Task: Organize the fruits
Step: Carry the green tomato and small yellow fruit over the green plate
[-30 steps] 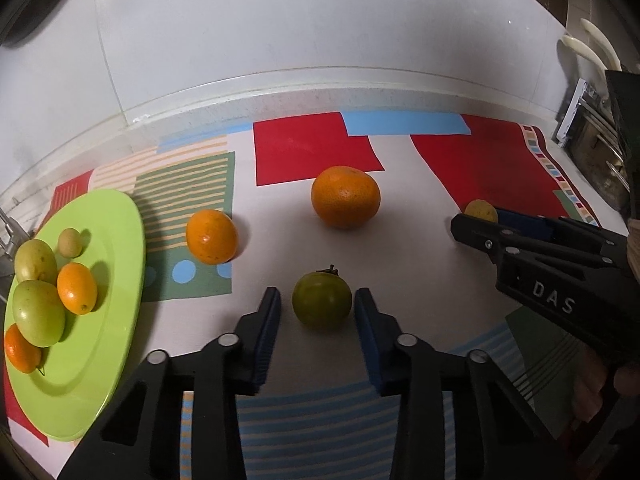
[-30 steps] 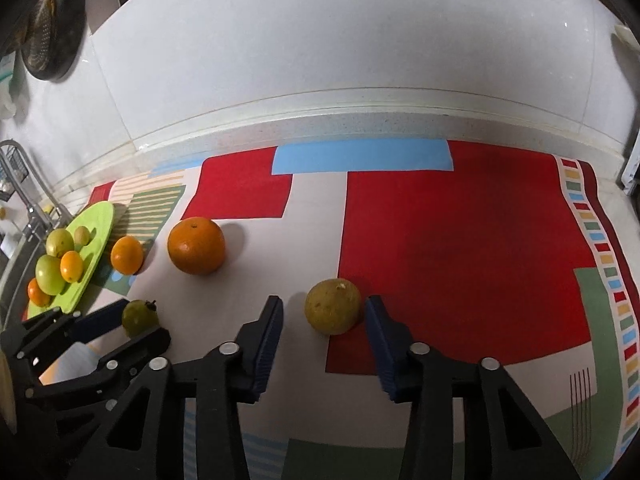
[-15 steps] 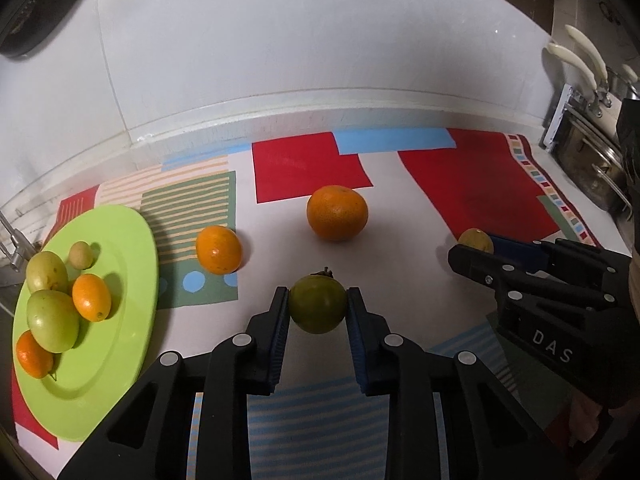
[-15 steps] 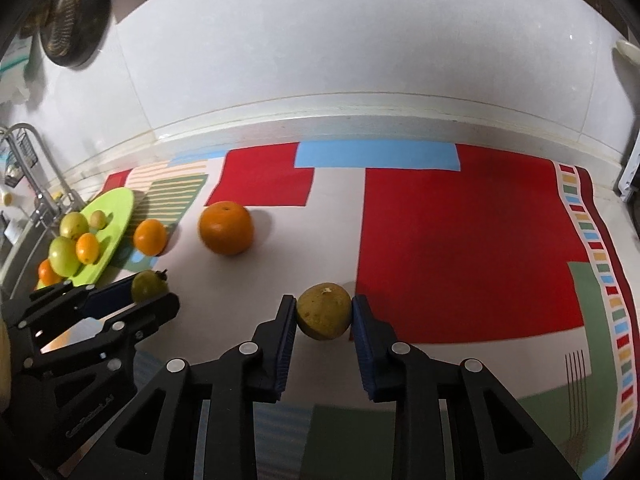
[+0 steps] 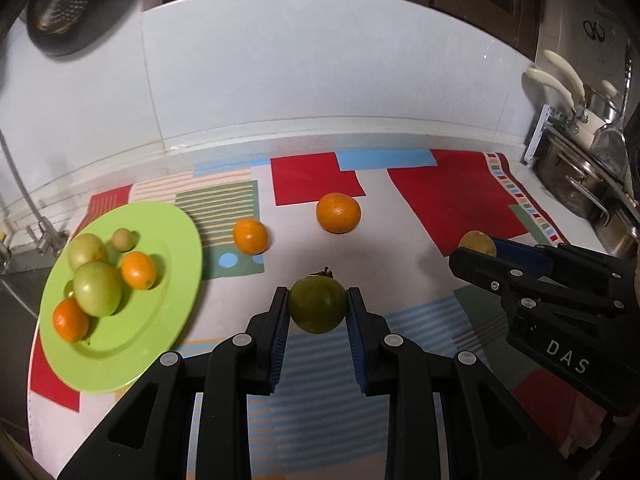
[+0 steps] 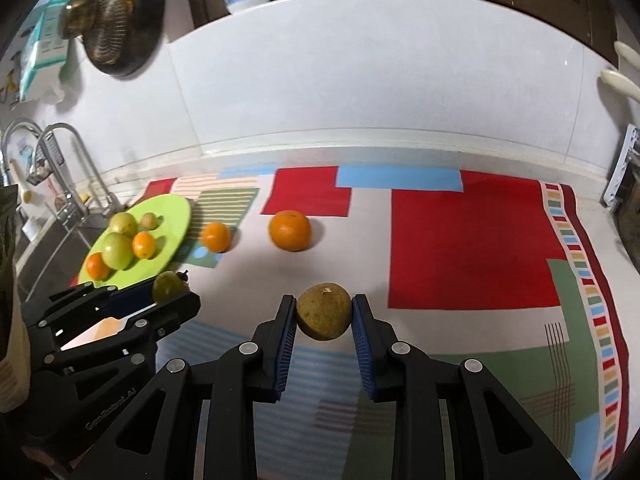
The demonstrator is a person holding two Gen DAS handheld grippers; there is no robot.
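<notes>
Left wrist view, left gripper (image 5: 318, 310) clamps green tomato (image 5: 318, 304), right gripper (image 6: 324, 318) clamps brownish fruit (image 6: 324, 311)

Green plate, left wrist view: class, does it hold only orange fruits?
No: the green plate carries two orange fruits along with pale green fruits.

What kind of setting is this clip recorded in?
Most likely a home kitchen counter: a sink faucet stands at the left edge, steel pots sit at the right, and a dark pan hangs on the white backsplash above the patterned mat.
</notes>
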